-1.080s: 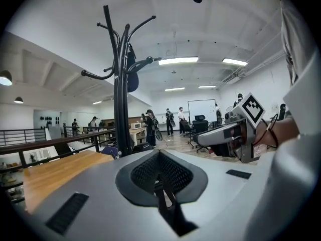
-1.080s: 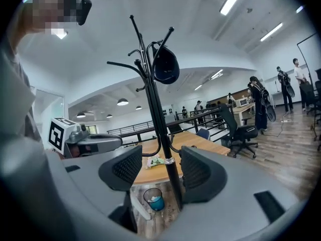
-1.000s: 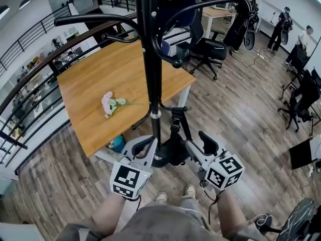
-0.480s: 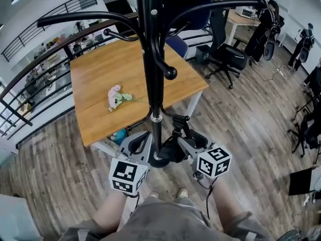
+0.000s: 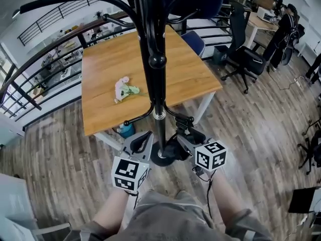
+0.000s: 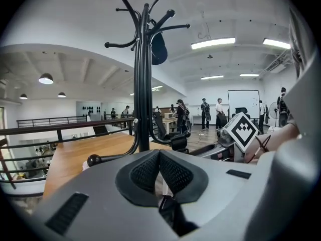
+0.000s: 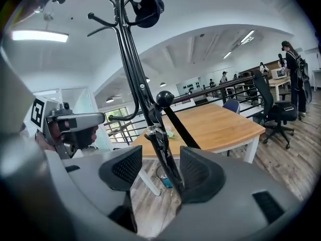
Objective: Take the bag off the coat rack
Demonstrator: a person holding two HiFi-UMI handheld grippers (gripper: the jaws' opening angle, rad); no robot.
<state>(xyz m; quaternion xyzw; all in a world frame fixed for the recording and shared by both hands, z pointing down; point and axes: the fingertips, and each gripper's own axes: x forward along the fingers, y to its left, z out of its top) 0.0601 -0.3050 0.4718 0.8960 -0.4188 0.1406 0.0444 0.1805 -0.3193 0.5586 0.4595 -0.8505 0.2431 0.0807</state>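
**Bag not yet touched, both grippers low by the pole**

The dark rounded bag [image 7: 148, 6] hangs from a top hook of the tall black metal coat rack [image 5: 159, 119], high above both tools. Nothing of the task looks done: reaching up, gripping and lifting it off all remain.

The left gripper [image 6: 159, 157] has its pads pressed together on nothing. The right gripper [image 7: 160, 172] is parted and empty, with the pole showing in its gap.

Both are held low on bent forearms, flanking the rack's base in front of the wooden table [image 5: 105, 69].

Wooden table [image 5: 175, 69] with a pink flower sprig [image 5: 123, 88] on top
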